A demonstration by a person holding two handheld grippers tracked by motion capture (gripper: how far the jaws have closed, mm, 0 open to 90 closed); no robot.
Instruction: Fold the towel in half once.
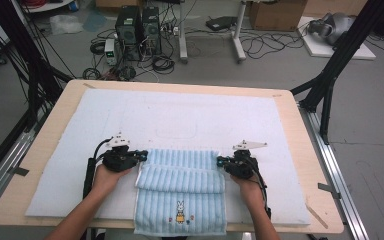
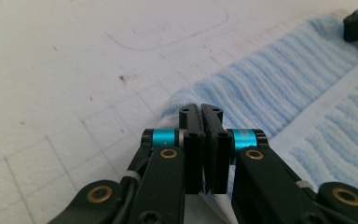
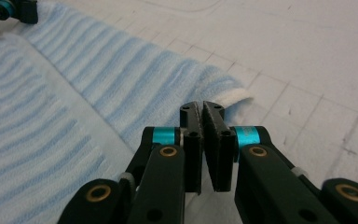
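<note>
A: Left side first. What's the left gripper (image 1: pixel 143 155) doing?
B: Jaws pressed together at the folded towel's (image 1: pixel 180 172) left corner; whether cloth is pinched between them, cannot tell.
A: Towel position?
B: Near edge of the pale blue mat (image 1: pixel 70 150), between both grippers. Far part folded toward the person, forming a thick band; the bunny print (image 1: pixel 180 212) sits on the lower part, which overhangs the table's (image 1: pixel 40 135) front edge.
A: Right gripper (image 1: pixel 220 161)?
B: Jaws closed tip to tip at the fold's right corner (image 3: pixel 235 95); grip on fabric unclear
</note>
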